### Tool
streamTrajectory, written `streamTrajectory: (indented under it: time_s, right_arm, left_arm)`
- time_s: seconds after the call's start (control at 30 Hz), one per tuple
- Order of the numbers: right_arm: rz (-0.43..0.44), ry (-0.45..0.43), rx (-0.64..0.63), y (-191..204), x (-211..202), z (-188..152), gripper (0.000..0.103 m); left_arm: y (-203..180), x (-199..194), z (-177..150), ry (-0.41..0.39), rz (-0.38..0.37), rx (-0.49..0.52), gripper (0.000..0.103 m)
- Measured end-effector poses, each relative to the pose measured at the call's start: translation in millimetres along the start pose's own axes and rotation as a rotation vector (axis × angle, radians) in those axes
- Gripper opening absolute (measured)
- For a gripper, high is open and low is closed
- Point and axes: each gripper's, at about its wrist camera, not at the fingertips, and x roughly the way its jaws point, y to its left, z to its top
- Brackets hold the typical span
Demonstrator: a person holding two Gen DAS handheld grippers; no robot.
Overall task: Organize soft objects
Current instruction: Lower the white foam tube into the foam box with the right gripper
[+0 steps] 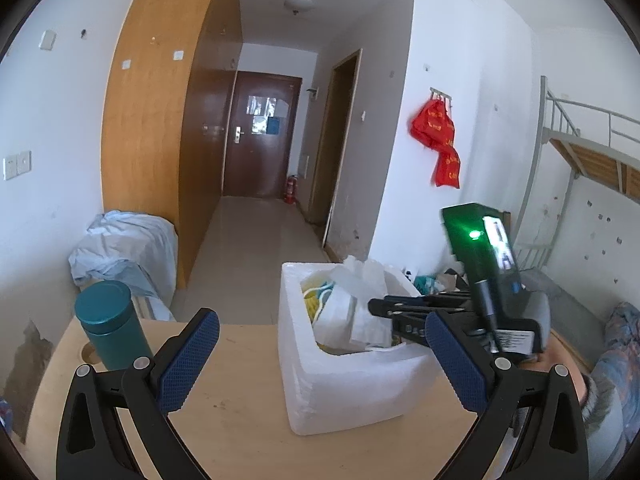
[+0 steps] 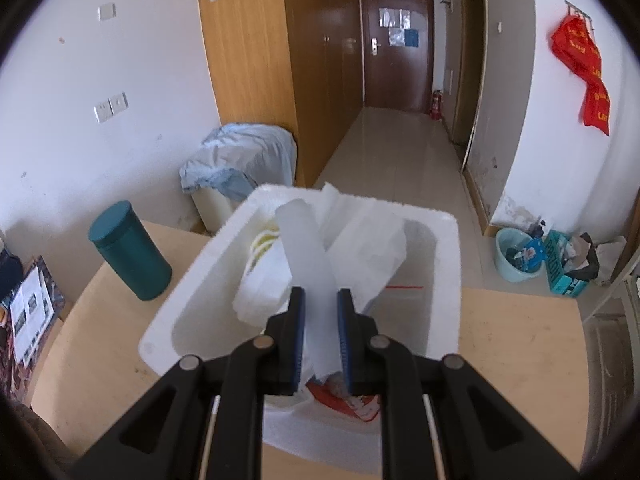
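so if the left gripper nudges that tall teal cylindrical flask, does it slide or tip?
The tall teal cylindrical flask probably tips: it stands upright and narrow near the wooden table edge. Once down, its round body would likely roll. The left gripper is open, apart from it.

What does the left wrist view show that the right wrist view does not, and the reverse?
Only the left wrist view shows the open left gripper, the right gripper from the side reaching into the foam box, and the bunk bed. Only the right wrist view shows the right gripper's pads shut on a translucent white strip, plus the blue basin on the floor. Both show the box, white bags, teal flask, table and red bags.
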Motion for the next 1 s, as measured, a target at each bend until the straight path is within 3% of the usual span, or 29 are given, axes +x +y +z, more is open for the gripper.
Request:
streamTrajectory:
  time_s: [0.4,0.73,1.0]
  right_arm:
    - [0.017,0.053,0.000,-7.9,12.1,2.3,0.019]
    - [0.014,0.085,-0.015,-4.8,24.3,7.0,0.019]
    - [0.012,0.138,-0.042,5.6,33.3,8.6,0.021]
  left_arm:
    - [-3.7,3.1,-0.7,0.011,0.023,0.010,0.103]
    - [25.9,-13.9,13.6,-0.037,0.041,-0.078,0.103]
    - [24.8,-17.1,15.7,-0.037,0.040,-0.067,0.103]
